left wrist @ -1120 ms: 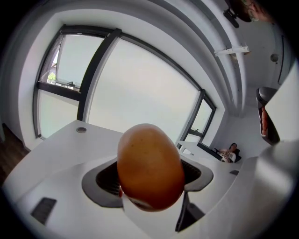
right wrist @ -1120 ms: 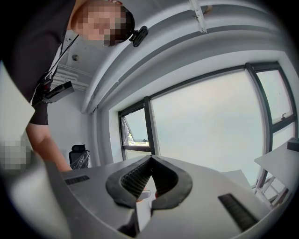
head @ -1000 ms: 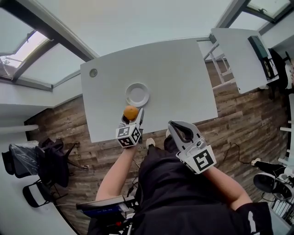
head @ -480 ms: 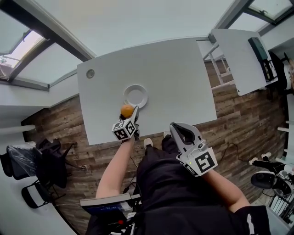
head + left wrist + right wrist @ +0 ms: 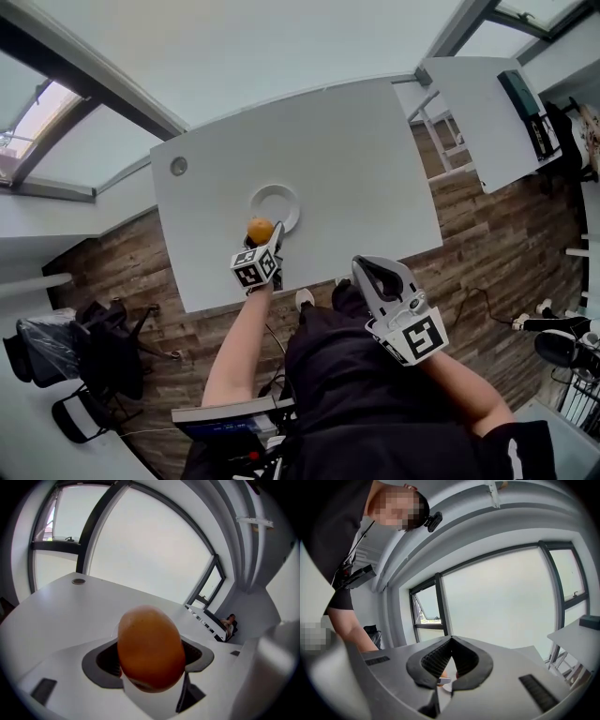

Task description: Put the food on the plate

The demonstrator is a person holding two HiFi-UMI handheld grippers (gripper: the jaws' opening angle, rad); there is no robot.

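In the head view a round orange piece of food (image 5: 260,230) is held over the white table (image 5: 356,169), at the near-left rim of the small white plate (image 5: 277,201). My left gripper (image 5: 264,237) is shut on it. The left gripper view shows the orange food (image 5: 150,646) filling the space between the jaws, which hides the plate. My right gripper (image 5: 364,266) hangs off the table's near edge, close to the person's body, with its jaws closed together and nothing in them. Its tips (image 5: 451,640) meet in the right gripper view.
A round grommet (image 5: 178,166) sits near the table's far-left corner, also seen as a grommet (image 5: 78,581) in the left gripper view. A second white table (image 5: 473,103) stands to the right. Dark chairs (image 5: 89,352) are on the wooden floor at left.
My left gripper has carried the orange food a little farther over the table, closer to the plate's rim. The right gripper has stayed near the body, shut.
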